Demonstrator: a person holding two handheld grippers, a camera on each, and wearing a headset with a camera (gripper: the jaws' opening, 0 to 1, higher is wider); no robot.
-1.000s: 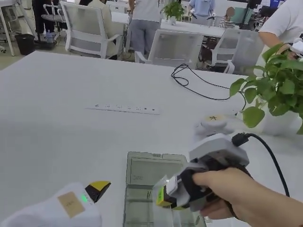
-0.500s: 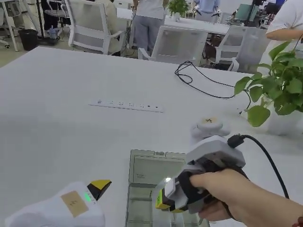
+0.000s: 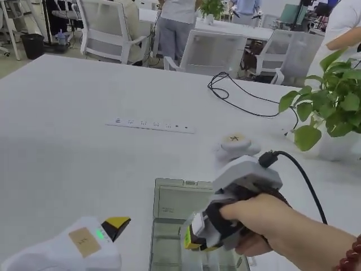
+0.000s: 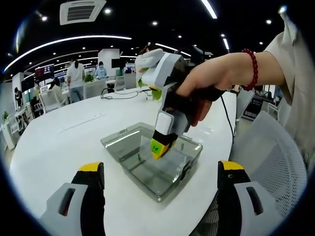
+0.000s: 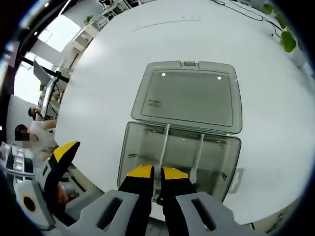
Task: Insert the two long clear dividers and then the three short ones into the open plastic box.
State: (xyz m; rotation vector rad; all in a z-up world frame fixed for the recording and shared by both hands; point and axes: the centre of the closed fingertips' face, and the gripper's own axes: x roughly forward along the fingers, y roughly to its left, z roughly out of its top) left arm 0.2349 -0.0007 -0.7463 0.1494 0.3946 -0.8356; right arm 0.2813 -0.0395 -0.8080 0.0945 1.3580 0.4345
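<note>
Right claw (image 5: 156,173) pinched narrow on long divider (image 5: 164,143) just ahead, inside box (image 5: 142,157). Left claw (image 4: 161,166) wide, empty. Risk: crooked push may jam divider askew.

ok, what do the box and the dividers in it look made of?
Box: looks like clear, slightly smoky rigid plastic, glossy; the table shows through it and lights glint on its lid. Dividers: likely the same clear plastic, thinner, mostly pale edges visible.
</note>
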